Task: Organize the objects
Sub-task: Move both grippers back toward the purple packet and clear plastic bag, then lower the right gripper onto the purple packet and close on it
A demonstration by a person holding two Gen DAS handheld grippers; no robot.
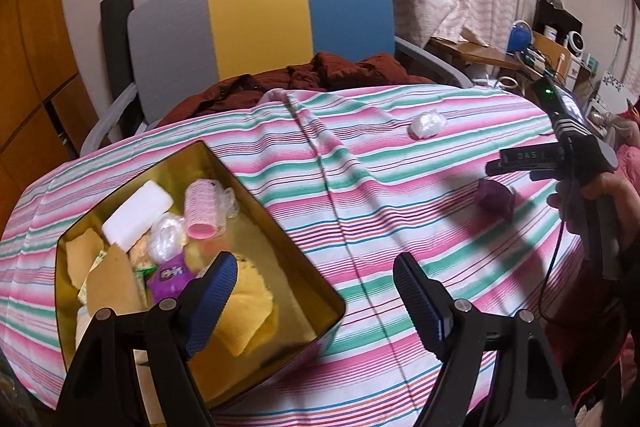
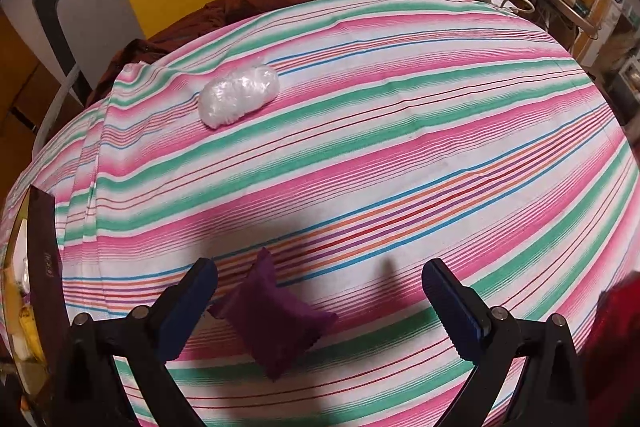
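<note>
the tin [image 1: 276, 227] sits on the worktop [image 1: 400, 187] at its left side, with a hair roller [image 1: 202, 207], a pad [image 1: 138, 215] and other small things inside it. to the right of the tin lies the pouch [image 2: 276, 323], and behind the pouch, farther from the tin, the wrapped bundle [image 2: 239, 95]. behind the tin, past the worktop edge, stands a chair [image 1: 256, 27].
</note>
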